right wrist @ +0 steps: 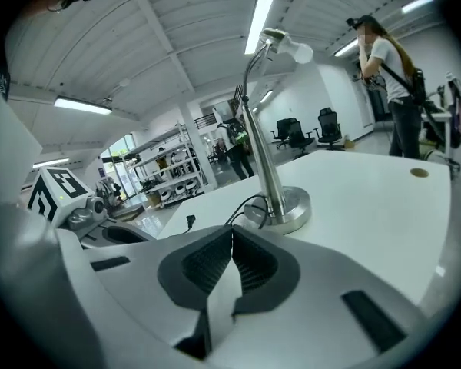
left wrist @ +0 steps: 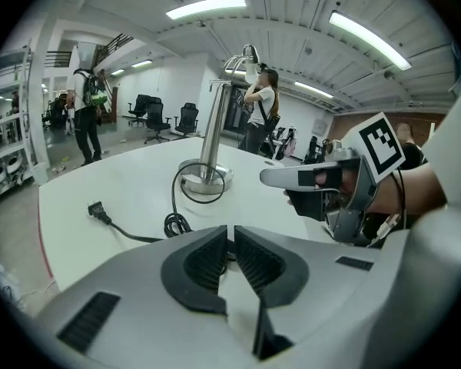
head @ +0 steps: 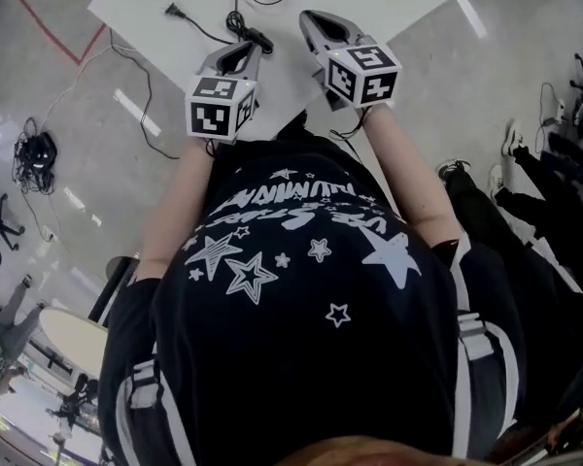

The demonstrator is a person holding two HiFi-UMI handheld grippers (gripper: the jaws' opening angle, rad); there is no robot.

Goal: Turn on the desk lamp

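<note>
So, the desk lamp (right wrist: 261, 144) stands upright just ahead of my right gripper (right wrist: 232, 241), slightly to its right. My left gripper (left wrist: 232, 237) sits farther from it. Both jaw pairs are closed, holding nothing.

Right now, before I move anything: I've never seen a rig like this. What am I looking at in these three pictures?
There is no robot arm here. A person holds one claw in each hand. The head view looks steeply down from the person's head at the left claw and the right claw. Each of the other two views comes from a camera riding on one claw and looking along its jaws. On the white table stands the desk lamp. The plug of its cord lies loose on the table. Both claws are shut and hold nothing.
</note>
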